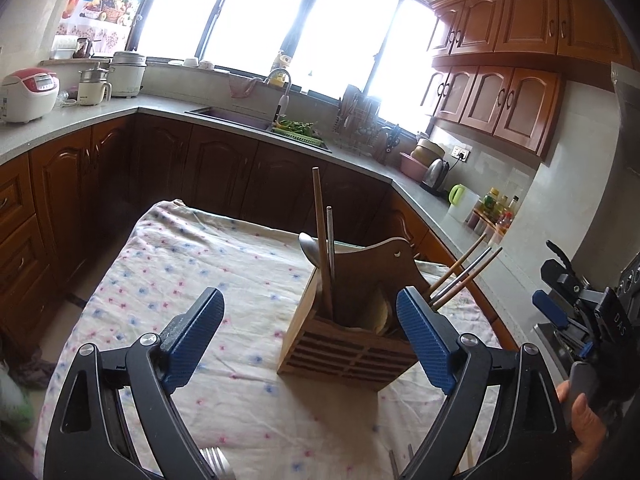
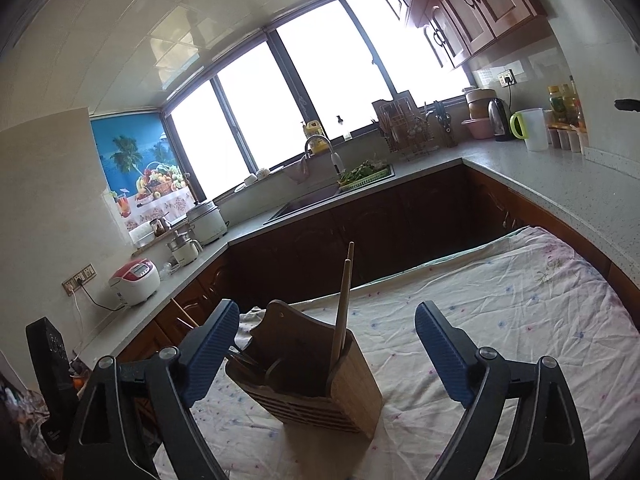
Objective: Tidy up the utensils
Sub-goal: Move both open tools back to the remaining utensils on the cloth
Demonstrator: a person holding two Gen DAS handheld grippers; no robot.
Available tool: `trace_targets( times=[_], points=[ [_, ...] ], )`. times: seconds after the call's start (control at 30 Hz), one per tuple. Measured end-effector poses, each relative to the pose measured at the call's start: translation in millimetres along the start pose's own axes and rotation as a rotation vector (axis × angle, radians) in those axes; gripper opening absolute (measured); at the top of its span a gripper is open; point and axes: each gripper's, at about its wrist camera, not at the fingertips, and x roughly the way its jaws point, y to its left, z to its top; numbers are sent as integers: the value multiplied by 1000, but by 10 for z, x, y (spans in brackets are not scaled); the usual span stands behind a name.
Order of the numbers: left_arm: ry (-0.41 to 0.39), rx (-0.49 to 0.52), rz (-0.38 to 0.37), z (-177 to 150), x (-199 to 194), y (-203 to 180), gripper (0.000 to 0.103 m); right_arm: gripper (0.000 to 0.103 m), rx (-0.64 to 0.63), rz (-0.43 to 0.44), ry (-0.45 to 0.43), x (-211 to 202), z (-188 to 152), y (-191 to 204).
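Note:
A wooden utensil holder stands on the floral tablecloth. Two long chopsticks and a metal spoon stick up from its left side, and more chopsticks lean out at its right. My left gripper is open just in front of the holder, with nothing between its fingers. A fork lies on the cloth below it. In the right wrist view the holder sits low between the fingers of my right gripper, which is open and empty. A wooden chopstick rises from the holder.
A grey L-shaped counter wraps around the table, with dark wood cabinets below. It carries a rice cooker, a sink, a dish rack and a kettle. A hand holds the right gripper's body at the right edge.

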Motion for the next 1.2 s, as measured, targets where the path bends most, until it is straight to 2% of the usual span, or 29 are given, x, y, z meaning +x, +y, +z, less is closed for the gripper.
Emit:
trace_targets(
  times=[0.17,0.4,0.9,1.2],
  points=[
    [30,-22,2,-114,-132,40,91,99,5,10,25,-176,-60,1],
    [67,-13,5,-327,-351,-2,93,101,-6,4,39,-520,-215,-37],
    [234,18,-31,-1069,-593,-257,94,101,7,-107,129,-1205,-776,-417],
    [329,17,-30,-1410,-553,-316,94,101,0,-182,188,-1404,-1152,-584]
  ],
)
